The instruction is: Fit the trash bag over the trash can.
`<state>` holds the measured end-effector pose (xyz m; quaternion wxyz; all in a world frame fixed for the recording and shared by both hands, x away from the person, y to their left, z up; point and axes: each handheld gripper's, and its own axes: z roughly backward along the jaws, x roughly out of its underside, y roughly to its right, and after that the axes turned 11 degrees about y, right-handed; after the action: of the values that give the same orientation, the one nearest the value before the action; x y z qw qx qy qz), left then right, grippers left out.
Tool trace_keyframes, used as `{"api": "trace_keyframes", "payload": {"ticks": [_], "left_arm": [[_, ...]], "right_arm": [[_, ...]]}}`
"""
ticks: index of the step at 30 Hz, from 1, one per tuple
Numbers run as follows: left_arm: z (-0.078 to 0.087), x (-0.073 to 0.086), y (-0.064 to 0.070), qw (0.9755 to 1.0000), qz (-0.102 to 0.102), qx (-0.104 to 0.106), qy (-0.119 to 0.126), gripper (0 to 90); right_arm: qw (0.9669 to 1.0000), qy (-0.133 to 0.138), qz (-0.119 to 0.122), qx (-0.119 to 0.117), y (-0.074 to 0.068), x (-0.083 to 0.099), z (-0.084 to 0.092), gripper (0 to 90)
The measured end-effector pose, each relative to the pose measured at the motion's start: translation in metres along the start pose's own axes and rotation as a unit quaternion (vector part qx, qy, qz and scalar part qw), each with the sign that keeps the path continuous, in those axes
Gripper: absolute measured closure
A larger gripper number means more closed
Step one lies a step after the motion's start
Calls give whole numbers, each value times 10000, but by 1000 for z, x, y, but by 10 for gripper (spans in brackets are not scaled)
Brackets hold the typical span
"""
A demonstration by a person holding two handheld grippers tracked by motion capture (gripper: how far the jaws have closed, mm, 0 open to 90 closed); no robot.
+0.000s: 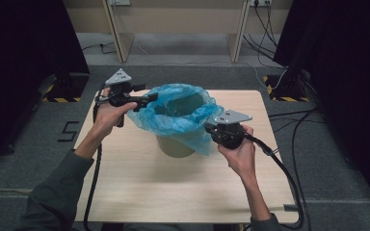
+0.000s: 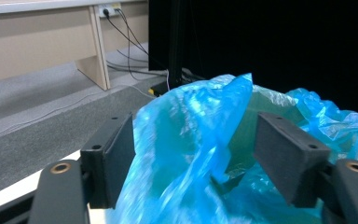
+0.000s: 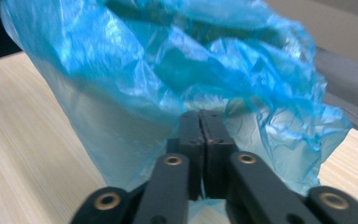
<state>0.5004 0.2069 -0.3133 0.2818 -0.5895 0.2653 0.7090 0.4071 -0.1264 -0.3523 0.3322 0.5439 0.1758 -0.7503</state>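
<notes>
A pale bin (image 1: 173,147) stands on the wooden table (image 1: 173,192), lined with a blue plastic bag (image 1: 173,120) whose rim hangs loosely over the edge. At the bag's left rim my left gripper (image 1: 149,98) is open. In the left gripper view its jaws stand wide on either side of a raised fold of the bag (image 2: 186,140), and the left gripper (image 2: 193,158) does not press it. My right gripper (image 1: 208,127) is at the bag's right rim. Its jaws meet in the right gripper view, so the right gripper (image 3: 200,121) is shut on the film of the bag (image 3: 121,84).
Bare tabletop lies in front of the bin and to both sides. Black cables (image 1: 294,159) trail over the grey floor on the right. Dark curtains (image 1: 24,43) hang at both sides, and wooden furniture legs (image 1: 118,38) stand at the back.
</notes>
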Motion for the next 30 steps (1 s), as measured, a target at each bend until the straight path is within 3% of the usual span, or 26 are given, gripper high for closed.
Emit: {"api": "trace_keyframes", "payload": {"ticks": [2,3,5,6,8,10,13,15,18,20,23,27,30], "left_arm": [[-10,-4,6,9993,-253,-57,-255,282],[-15,-6,7,9975,-515,-121,-463,298],[-21,-8,5,9948,-814,-212,-575,479],[-24,-9,-1,9946,-809,-267,-591,568],[-27,-7,-13,9954,-697,-334,-566,714],[-29,-2,-28,9960,-545,-484,-518,770],[-30,8,-47,9959,-282,-678,-521,797],[-29,16,-56,9960,-115,-706,-540,804],[-28,26,-62,9960,43,-689,-573,804],[-26,31,-61,9964,116,-621,-570,804],[-20,35,-59,9969,73,-562,-551,802],[-8,43,-61,9976,147,-485,-464,810],[-1,52,-64,9979,289,-459,-344,828]], "right_arm": [[10000,-48,34,0,1,3,-4,900],[10000,-52,17,7,2,4,-5,900],[10000,-41,32,-19,2,5,-6,899],[10000,-51,30,11,1,5,-6,884],[10000,-44,48,57,1,4,-4,791],[9999,-14,-26,152,-2,5,-1,624],[9996,120,-70,250,-10,5,6,473],[9996,187,-140,181,-18,8,10,415],[9997,129,-173,129,-33,15,9,341],[9995,53,-162,249,-37,19,2,319],[9990,-85,-165,399,-35,25,-11,350],[9996,-151,-130,183,-28,33,-22,683],[9999,-123,-74,-4,-21,40,-24,847]]}}
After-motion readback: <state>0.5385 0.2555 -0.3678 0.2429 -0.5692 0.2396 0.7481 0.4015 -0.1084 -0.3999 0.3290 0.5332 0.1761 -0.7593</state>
